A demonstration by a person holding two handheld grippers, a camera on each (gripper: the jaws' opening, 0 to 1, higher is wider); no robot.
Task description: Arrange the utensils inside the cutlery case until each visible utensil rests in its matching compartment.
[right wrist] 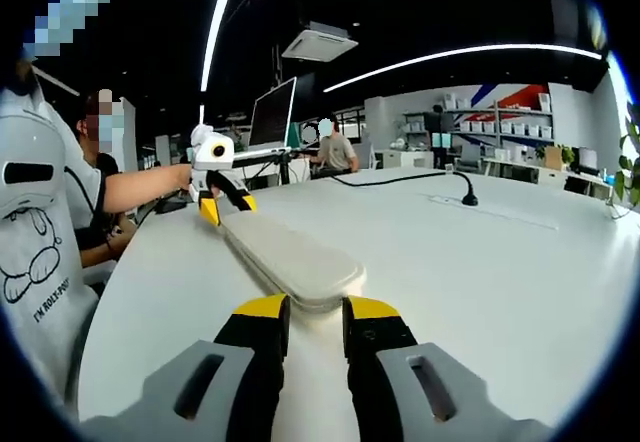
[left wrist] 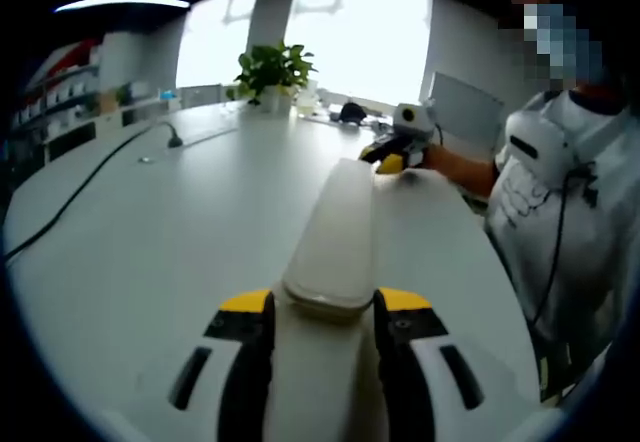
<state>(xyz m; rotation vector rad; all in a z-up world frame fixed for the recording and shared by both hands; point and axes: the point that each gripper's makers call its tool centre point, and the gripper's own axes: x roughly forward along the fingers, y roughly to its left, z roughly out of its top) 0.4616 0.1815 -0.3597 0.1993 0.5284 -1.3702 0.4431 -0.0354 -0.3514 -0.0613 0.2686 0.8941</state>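
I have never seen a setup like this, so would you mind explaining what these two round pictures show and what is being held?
A person holds a two-jaw hand tool in each hand, and each tool carries a fisheye camera looking along its own jaws. The left gripper view shows the left gripper at the bottom and the other tool at the far end. The right gripper view shows the right gripper, again with the other tool opposite. Between them a long, closed, cream-coloured cutlery case lies on a white table, each gripper closed on one end of it. No utensils show yet. Farther back are a black cable and a potted plant.
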